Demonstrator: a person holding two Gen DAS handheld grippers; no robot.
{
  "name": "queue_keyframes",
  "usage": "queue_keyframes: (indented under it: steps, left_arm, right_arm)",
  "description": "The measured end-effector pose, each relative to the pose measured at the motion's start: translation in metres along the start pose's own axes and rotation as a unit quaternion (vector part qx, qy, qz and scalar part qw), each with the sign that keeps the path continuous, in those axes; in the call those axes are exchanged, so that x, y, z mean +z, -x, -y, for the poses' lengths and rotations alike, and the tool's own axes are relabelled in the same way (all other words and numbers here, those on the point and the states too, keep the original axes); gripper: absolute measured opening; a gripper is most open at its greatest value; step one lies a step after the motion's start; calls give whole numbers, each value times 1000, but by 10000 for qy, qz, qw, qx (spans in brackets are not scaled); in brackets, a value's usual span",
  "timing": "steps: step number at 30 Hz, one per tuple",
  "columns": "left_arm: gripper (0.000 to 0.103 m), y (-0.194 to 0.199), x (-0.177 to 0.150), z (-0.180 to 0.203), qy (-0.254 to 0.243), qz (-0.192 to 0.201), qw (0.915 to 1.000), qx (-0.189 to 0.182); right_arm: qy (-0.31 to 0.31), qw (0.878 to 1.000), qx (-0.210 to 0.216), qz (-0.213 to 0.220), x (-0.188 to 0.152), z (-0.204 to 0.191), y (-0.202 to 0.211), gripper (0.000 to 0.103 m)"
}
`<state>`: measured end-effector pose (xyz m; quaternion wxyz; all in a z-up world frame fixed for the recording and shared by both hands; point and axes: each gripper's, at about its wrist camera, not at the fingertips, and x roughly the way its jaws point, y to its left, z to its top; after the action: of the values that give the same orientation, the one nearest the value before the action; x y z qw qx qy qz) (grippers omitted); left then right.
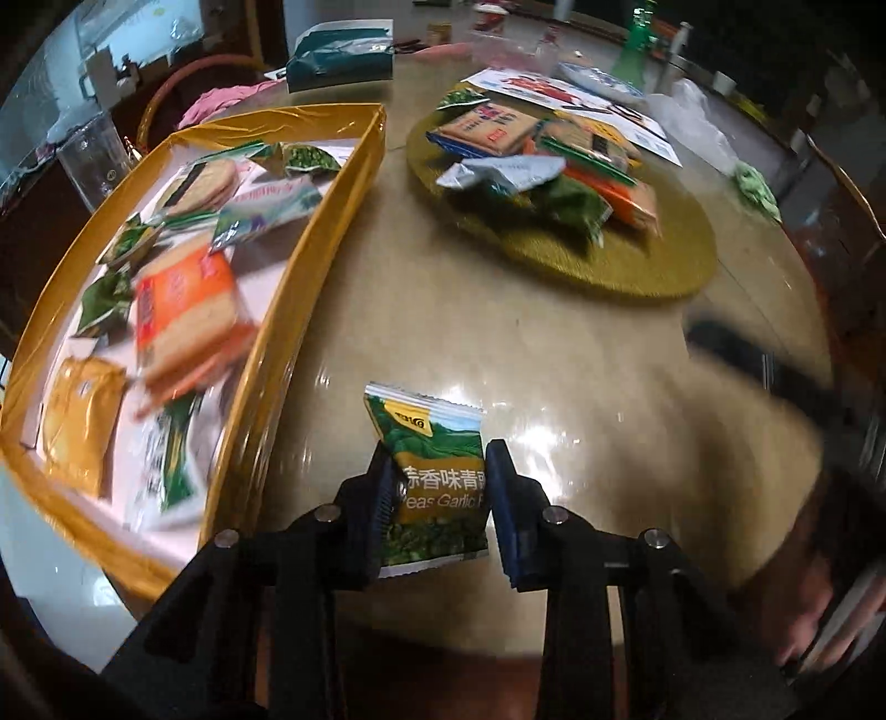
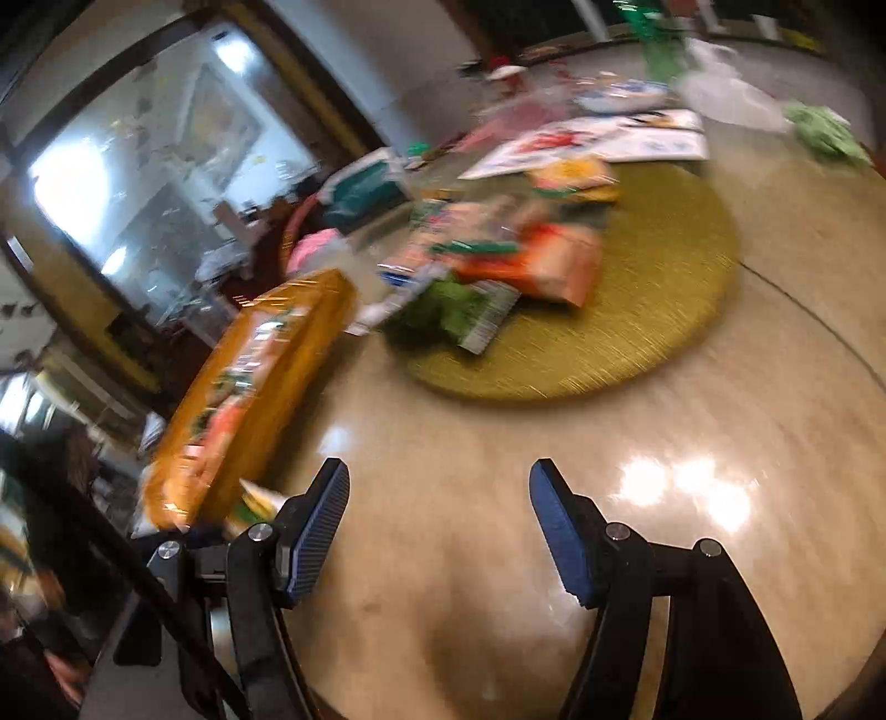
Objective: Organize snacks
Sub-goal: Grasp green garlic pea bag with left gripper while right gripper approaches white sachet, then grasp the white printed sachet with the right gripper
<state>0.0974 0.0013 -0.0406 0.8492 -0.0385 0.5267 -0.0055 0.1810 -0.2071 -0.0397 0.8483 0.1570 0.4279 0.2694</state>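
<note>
My left gripper (image 1: 440,482) is shut on a green garlic pea packet (image 1: 437,476) and holds it above the glossy table, just right of the gold tray (image 1: 310,266). The tray holds several snack packets, among them an orange cracker pack (image 1: 185,315). A round gold mat (image 1: 653,260) at the back carries a pile of snacks (image 1: 542,166). My right gripper (image 2: 437,498) is open and empty above the table, with the gold tray (image 2: 321,299) to its left and the mat (image 2: 653,310) with its snack pile (image 2: 526,260) ahead. The right wrist view is blurred.
A drinking glass (image 1: 91,160) stands left of the tray. A teal box (image 1: 338,55), printed sheets (image 1: 559,91), a plate (image 1: 598,77) and a green bottle (image 1: 637,39) lie at the back. A blurred arm (image 1: 747,443) crosses the right side. A green wad (image 1: 756,188) lies far right.
</note>
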Motion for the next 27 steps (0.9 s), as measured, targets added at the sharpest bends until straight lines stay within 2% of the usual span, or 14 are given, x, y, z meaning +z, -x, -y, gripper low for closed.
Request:
queue_keyframes:
  steps: [2, 7, 12, 15, 16, 17, 19, 20, 21, 22, 24, 27]
  left_arm:
    - [34, 3, -5, -4, 19, 5, 10000, -68]
    - [34, 7, -12, -16, 193, 12, 9997, -176]
    - [34, 9, -15, -22, 254, 56, 9995, -199]
    - [34, 10, -17, -26, 292, 73, 9993, -238]
    - [34, 10, -18, -28, 295, 71, 9993, -239]
    - [34, 11, -18, -30, 304, 69, 9992, -252]
    - [34, 12, -21, -32, 312, 76, 9990, -295]
    - [34, 12, -21, -33, 306, 82, 9990, -311]
    - [34, 12, -20, -33, 306, 84, 9990, -324]
    - [34, 12, -20, -33, 298, 85, 9990, -336]
    - [34, 11, -18, -34, 277, 90, 9990, -334]
    - [34, 11, -20, -33, 260, 120, 9990, -338]
  right_arm:
    - [475, 9988, 107, -67, 20, -20, -9, 68]
    - [1655, 9856, -162, -309, 63, -71, -51, 68]
    - [1996, 9754, -502, -786, 98, -87, -108, 68]
    - [2206, 9669, -783, -1017, 103, -81, -136, 66]
    - [2223, 9651, -791, -1134, 100, -78, -139, 61]
    - [2225, 9640, -737, -1257, 95, -77, -140, 52]
    - [2295, 9621, -648, -1322, 82, -78, -132, 47]
    - [2298, 9626, -655, -1275, 74, -79, -124, 40]
    - [2303, 9630, -699, -1211, 67, -81, -118, 27]
    - [2331, 9626, -717, -1179, 60, -83, -111, 18]
    - [2224, 9658, -810, -1056, 48, -82, -97, 11]
    - [1939, 9740, -580, -1017, 30, -76, -78, 6]
